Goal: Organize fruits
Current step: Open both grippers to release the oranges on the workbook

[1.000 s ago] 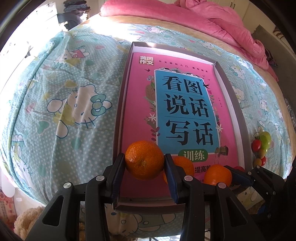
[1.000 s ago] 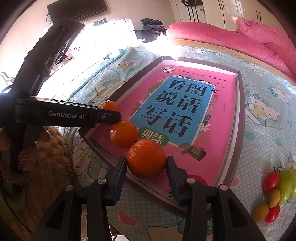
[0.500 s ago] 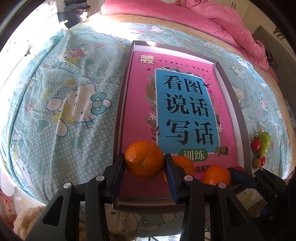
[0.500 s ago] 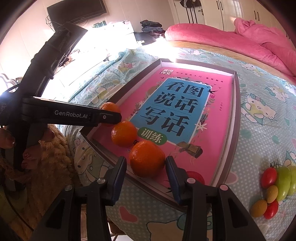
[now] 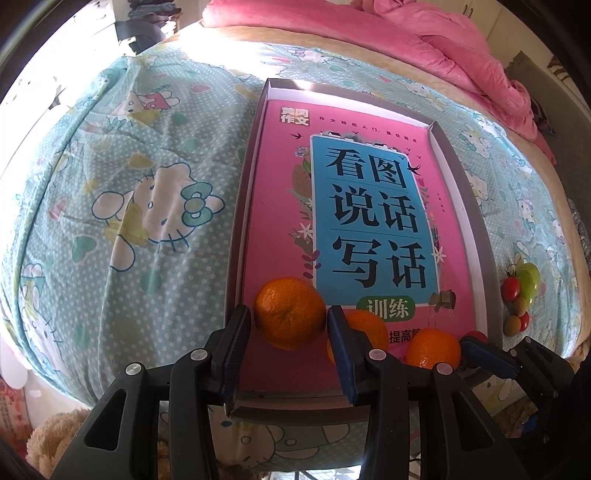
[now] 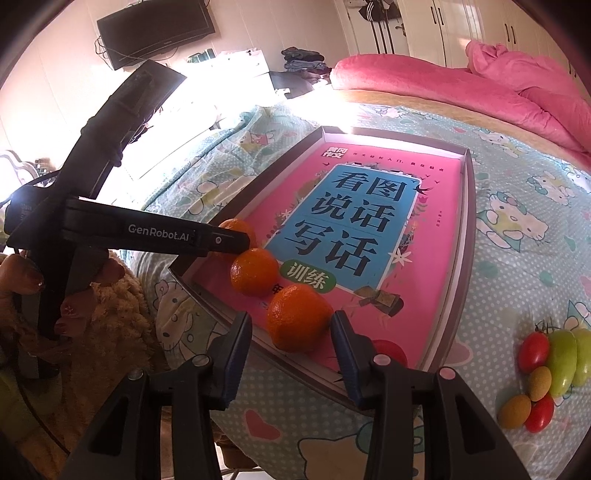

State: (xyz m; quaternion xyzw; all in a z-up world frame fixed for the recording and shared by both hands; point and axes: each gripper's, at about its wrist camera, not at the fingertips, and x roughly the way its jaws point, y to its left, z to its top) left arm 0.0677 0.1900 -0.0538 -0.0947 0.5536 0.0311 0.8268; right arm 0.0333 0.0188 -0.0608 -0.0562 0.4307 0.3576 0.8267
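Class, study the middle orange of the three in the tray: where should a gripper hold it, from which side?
Probably hold the middle orange across its widest part, coming down from above, fingers toward the book and the tray wall. The far orange and near orange crowd its other two sides.

A bed covered by a turquoise polka-dot sheet (image 5: pixel 140 192) with cartoon-cat prints is shown. A pink quilt (image 6: pixel 480 85) is heaped along its far side. On the pale wall, a dark flat television (image 6: pixel 155 29) is mounted above a white cabinet (image 6: pixel 236 62); folded clothes (image 6: pixel 301 59) are stacked nearby. White wardrobe doors (image 6: pixel 436 29) are seen behind. Strong sunlight is cast across the sheet's far edge.
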